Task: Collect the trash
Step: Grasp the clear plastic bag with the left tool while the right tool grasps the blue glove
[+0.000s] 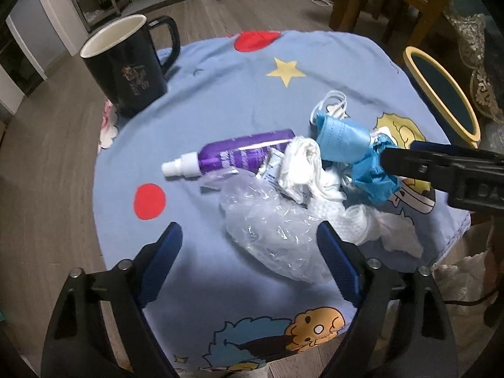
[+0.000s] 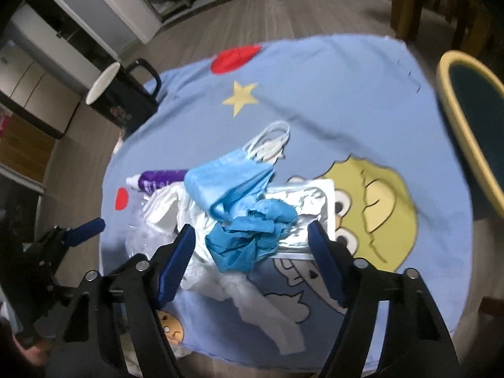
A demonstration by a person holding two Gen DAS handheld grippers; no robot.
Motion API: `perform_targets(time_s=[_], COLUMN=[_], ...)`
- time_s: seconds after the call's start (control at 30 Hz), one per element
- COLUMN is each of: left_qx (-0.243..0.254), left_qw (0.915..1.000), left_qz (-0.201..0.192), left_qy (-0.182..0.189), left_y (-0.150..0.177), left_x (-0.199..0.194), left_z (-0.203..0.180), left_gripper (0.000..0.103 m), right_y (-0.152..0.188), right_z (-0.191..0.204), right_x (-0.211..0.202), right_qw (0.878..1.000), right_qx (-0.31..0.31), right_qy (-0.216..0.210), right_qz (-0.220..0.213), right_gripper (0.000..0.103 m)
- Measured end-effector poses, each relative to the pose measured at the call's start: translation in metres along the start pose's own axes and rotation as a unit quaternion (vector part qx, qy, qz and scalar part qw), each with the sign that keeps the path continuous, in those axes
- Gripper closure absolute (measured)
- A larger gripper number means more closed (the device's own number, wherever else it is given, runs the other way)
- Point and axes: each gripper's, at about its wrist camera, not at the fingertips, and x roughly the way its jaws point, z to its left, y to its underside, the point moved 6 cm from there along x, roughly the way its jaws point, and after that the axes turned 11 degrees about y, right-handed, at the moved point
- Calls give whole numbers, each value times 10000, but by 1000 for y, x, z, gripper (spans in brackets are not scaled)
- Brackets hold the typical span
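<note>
A heap of trash lies on the blue cartoon tablecloth (image 1: 220,94). It holds a purple spray bottle (image 1: 242,154), white tissue (image 1: 305,167), a light blue face mask (image 2: 226,182), a crumpled darker blue glove (image 2: 249,239), a silver foil packet (image 2: 302,201) and a crumpled clear plastic bag (image 1: 271,230). My left gripper (image 1: 249,230) is open and straddles the clear bag; its right pad is at the bag's edge and its left pad stands apart. My right gripper (image 2: 252,230) is open around the blue glove, pads not pressing.
A black mug (image 1: 126,66) with a white inside stands at the cloth's far left edge. A yellow-rimmed round container (image 1: 441,91) with a dark teal inside sits off the table's right side. A wooden chair (image 1: 393,0) stands behind. Grey wood floor surrounds the table.
</note>
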Motion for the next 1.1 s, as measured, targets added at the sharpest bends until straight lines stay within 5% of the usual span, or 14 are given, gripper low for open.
perform_targets(time_s=[0.03, 0.23, 0.4, 0.73, 1.1], left_qx=[-11, -21, 123, -259, 626], left_qw=[10000, 9990, 9989, 9978, 9903], left_qz=[42, 279, 313, -614, -1240], left_qy=[37, 353, 328, 69, -71], left_y=[1, 6, 8, -3, -23], left_x=[2, 15, 12, -44, -81], left_z=[-1, -10, -17, 1, -44], left_gripper=[27, 65, 83, 87, 86], right_y=[1, 2, 2, -5, -13], right_z=[-1, -1, -3, -19, -51], right_x=[4, 8, 2, -42, -87], right_qw=[9999, 9994, 9993, 9973, 9904], right_qx=[58, 149, 168, 485, 1023], right_qy=[10, -220, -281, -492, -676], right_qz=[85, 207, 192, -239, -643], right_gripper=[50, 76, 82, 82, 82])
